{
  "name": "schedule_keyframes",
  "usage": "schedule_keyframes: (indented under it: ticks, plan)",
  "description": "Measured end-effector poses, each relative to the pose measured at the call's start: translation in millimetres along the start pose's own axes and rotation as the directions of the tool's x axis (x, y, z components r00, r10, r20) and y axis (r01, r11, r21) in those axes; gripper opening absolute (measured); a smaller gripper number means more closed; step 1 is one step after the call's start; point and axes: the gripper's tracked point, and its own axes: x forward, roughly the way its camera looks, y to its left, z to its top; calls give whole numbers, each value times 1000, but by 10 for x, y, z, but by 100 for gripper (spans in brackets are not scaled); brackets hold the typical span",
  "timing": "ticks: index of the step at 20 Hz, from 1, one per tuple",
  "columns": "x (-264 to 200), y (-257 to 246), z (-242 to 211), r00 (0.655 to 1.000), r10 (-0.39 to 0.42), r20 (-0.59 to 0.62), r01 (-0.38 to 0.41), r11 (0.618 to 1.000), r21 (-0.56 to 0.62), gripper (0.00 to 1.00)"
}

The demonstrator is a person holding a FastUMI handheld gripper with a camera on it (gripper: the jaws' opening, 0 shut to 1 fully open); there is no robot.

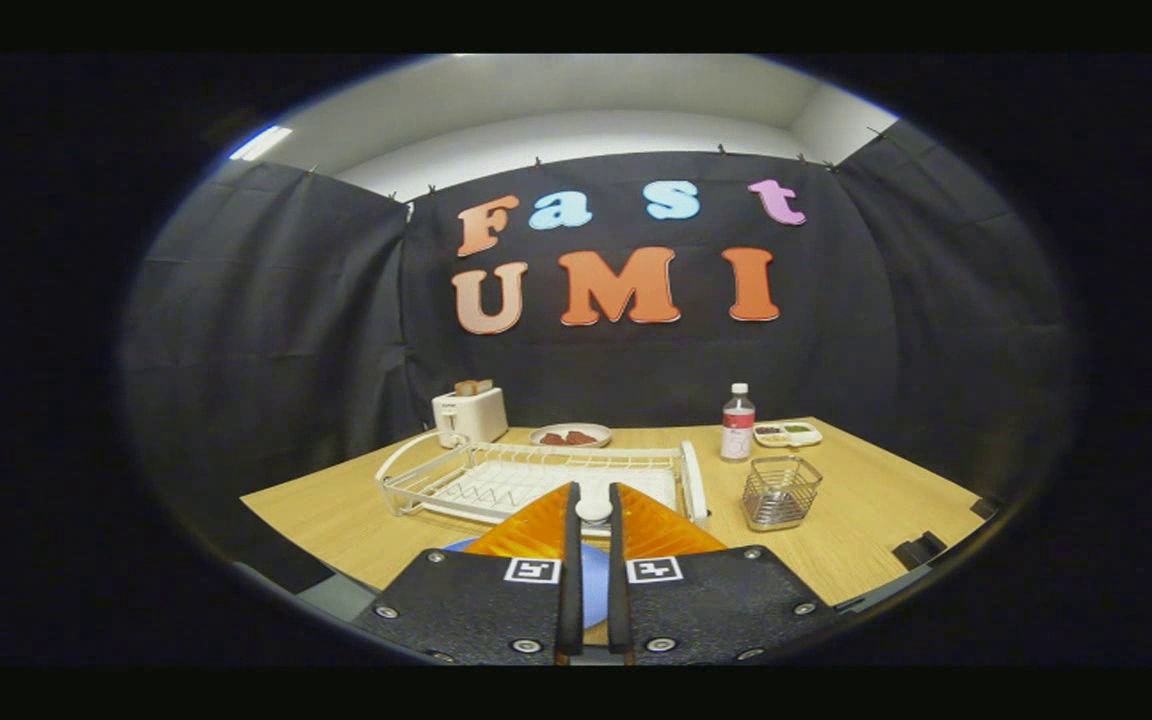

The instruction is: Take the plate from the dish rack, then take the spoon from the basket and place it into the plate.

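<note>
A cloth-walled recording booth dressed as a kitchen: wooden tabletop (866, 500) carrying a toaster (470, 413), dish rack (536, 480), wire basket (781, 491), bottle (737, 423) and food plates.

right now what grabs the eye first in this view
The gripper comes first, its fingers nearly closed on a small white rounded thing, likely the spoon, with the blue plate showing just beneath them. Right beyond lies the white wire dish rack on the wooden table, and beside it a wire basket with a bottle behind.
</note>
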Motion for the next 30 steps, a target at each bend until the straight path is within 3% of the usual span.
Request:
schedule_keyframes:
  ticks: [12, 17, 23, 30]
  plan:
    - [252, 506, -543, 989, 125, -76, -125, 992, 7, 10]
    - [340, 554, -652, 987, 140, -84, -142, 990, -16, 10]
    - [342, 525, -738, 983, 138, -118, -143, 989, -41, 17]
    - [340, 178, -664, 990, 71, -119, -70, 998, 8, 78]
